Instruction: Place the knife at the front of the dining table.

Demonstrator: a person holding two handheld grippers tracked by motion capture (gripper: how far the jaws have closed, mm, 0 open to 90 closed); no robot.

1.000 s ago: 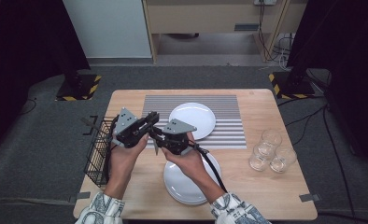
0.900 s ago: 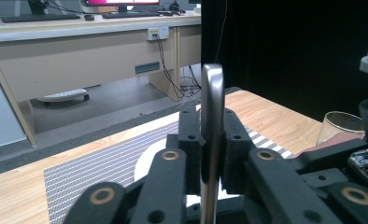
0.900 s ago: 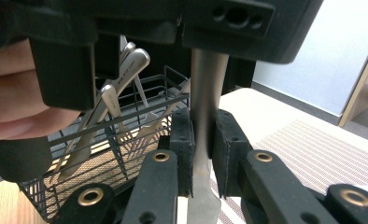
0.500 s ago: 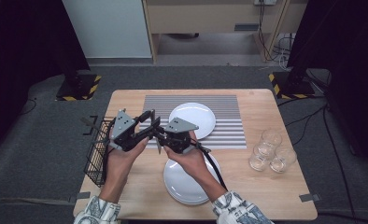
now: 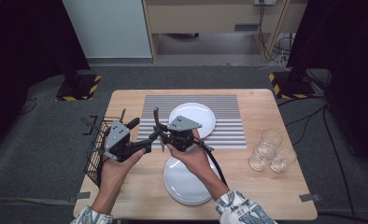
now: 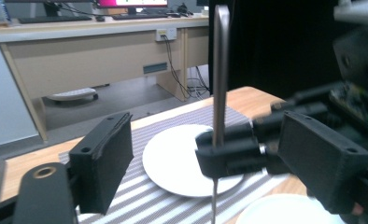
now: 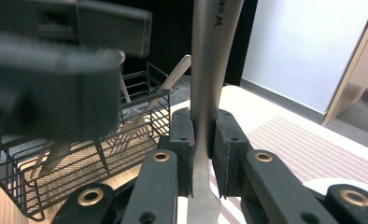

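Above the table, the right claw [image 7: 201,140] pinches an upright steel utensil [image 7: 210,70] (slim, flat-handled); the left claw [image 6: 210,158] has just spread.

utensil [image 7: 210,93] handle top cut off by the frame, its working end hidden under the right gripper [image 7: 203,140], left gripper [image 7: 56,60] just a blurry dark mass, basket [image 7: 79,154] cutlery too small to identify

Even overhead light, dark room edges; close-ups look somewhat blurred.
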